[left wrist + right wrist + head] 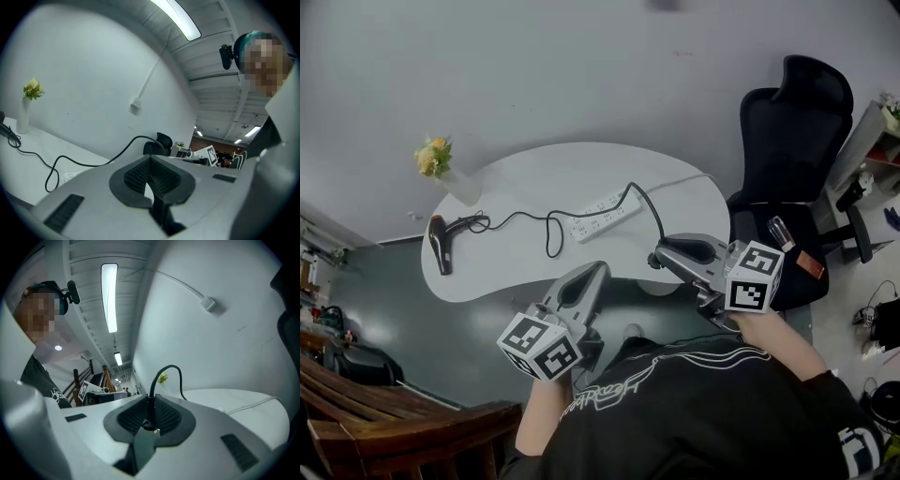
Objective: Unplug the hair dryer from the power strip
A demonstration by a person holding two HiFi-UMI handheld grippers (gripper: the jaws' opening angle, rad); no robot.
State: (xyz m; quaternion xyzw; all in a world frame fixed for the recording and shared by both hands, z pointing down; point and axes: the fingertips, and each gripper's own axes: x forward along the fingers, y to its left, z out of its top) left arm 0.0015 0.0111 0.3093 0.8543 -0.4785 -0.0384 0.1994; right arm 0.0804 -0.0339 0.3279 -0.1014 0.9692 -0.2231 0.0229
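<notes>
A black hair dryer (441, 246) lies at the left end of the white table (525, 178). Its black cord (525, 215) runs right past the white power strip (602, 214) and arches up to my right gripper (661, 255). That gripper is shut on the cord's plug (150, 420), held off the strip near the table's front edge; the cord (165, 372) rises from between the pads. My left gripper (598, 272) hovers at the front edge, shut with nothing in it (151, 174). The strip (70, 176) shows low at the left in the left gripper view.
A vase of yellow flowers (441, 164) stands at the table's back left corner. The strip's white lead (675, 183) trails off to the right. A black office chair (787, 159) stands right of the table, and wooden furniture (394, 431) sits at the lower left.
</notes>
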